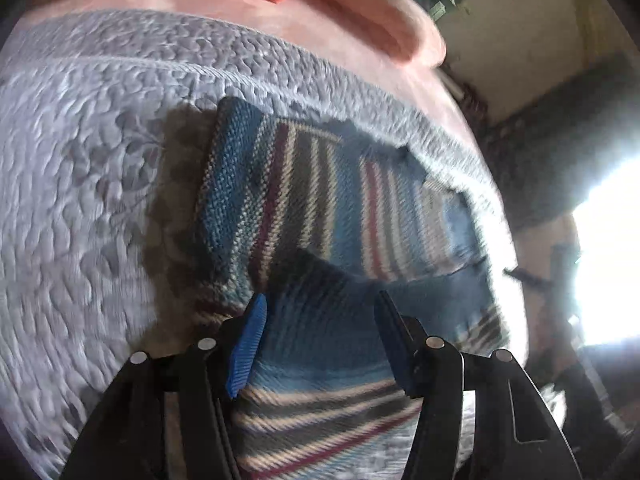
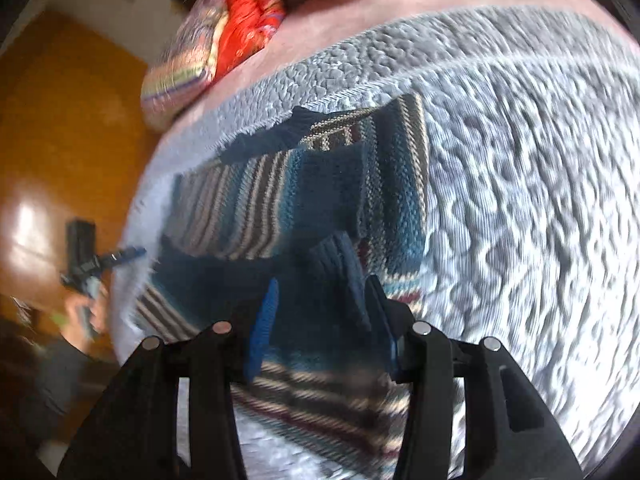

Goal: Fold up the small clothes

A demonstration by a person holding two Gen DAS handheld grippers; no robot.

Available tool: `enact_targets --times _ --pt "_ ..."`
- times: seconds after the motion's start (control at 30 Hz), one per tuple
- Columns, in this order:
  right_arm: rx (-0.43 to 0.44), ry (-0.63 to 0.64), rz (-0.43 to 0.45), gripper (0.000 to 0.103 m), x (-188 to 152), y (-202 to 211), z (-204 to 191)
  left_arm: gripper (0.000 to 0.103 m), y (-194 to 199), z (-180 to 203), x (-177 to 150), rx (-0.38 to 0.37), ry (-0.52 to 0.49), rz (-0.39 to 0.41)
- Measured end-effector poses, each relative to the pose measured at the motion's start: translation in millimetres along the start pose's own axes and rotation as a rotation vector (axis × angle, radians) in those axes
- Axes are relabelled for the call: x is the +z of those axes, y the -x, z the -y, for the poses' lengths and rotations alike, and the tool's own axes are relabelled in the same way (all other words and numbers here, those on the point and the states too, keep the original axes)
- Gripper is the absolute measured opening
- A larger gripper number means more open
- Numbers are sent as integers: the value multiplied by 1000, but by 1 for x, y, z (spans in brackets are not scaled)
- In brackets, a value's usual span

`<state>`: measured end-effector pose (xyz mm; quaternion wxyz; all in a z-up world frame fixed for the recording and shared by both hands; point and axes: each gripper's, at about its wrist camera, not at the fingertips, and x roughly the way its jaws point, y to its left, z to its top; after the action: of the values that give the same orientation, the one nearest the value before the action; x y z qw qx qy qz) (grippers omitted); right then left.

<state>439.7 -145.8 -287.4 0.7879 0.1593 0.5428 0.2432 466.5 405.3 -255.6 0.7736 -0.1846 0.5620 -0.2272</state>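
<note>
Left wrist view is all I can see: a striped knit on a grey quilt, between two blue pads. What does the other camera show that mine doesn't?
Observer: Beyond the grey quilt stands an orange-brown wooden door.
Operator: Is anyone there?
Observer: A hand holds a dark device in front of it.
Operator: And the other gripper?
Observer: The right gripper, fingers apart, straddles a dark blue fold of the striped knit.

Coarse knitted sweater [image 1: 304, 184], quilted bedspread [image 1: 100, 128]
</note>
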Motion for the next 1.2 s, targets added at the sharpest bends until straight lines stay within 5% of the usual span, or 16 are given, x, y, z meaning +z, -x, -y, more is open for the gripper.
enact_targets --times 0.3,0.4,0.5,0.53,0.93,1.2 --pt "-19 81 -72 46 10 -37 -2 54 -37 5 7 53 -175 -107" --pt "-21 112 -88 46 7 -40 -3 29 -38 6 5 66 -208 -100" --pt "-37 142 -82 21 4 -37 -8 9 -32 2 4 40 -187 -73" --pt "-45 154 -76 12 3 -35 -9 9 -32 2 3 36 -185 -67" --pt "-56 204 93 7 -11 28 -34 6 47 31 -18 -100 -185 129" --pt "-71 211 246 7 46 90 -55 5 111 63 37 -85 -265 260"
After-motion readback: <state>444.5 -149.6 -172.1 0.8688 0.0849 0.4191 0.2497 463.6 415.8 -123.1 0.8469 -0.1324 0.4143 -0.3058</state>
